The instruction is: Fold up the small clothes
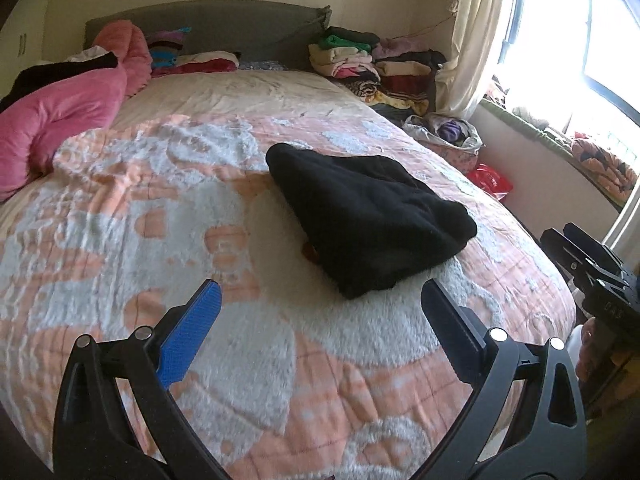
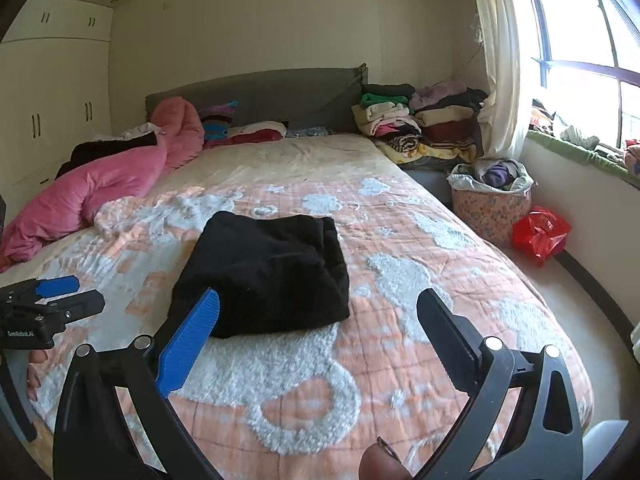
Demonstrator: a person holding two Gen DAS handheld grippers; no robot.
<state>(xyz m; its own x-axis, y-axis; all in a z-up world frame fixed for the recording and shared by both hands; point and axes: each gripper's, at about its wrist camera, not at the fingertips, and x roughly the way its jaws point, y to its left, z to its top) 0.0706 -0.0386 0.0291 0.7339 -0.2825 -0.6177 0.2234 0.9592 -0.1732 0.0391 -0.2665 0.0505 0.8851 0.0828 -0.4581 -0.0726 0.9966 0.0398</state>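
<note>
A black garment (image 1: pixel 368 216) lies folded into a thick rectangle on the orange and white bedspread (image 1: pixel 160 208). It also shows in the right wrist view (image 2: pixel 268 272). My left gripper (image 1: pixel 320 292) is open and empty, held above the bed just short of the garment's near edge. My right gripper (image 2: pixel 318 300) is open and empty, above the bed with its blue finger (image 2: pixel 192 340) over the garment's near left corner. The left gripper also shows at the left edge of the right wrist view (image 2: pixel 68 292), and the right gripper's body at the right edge of the left wrist view (image 1: pixel 592 272).
A pink quilt (image 2: pixel 100 188) lies along the bed's left side. Stacks of folded clothes (image 2: pixel 416 124) sit at the head of the bed on the right. A floral basket of clothes (image 2: pixel 492 200) and a red bag (image 2: pixel 540 232) stand on the floor by the window.
</note>
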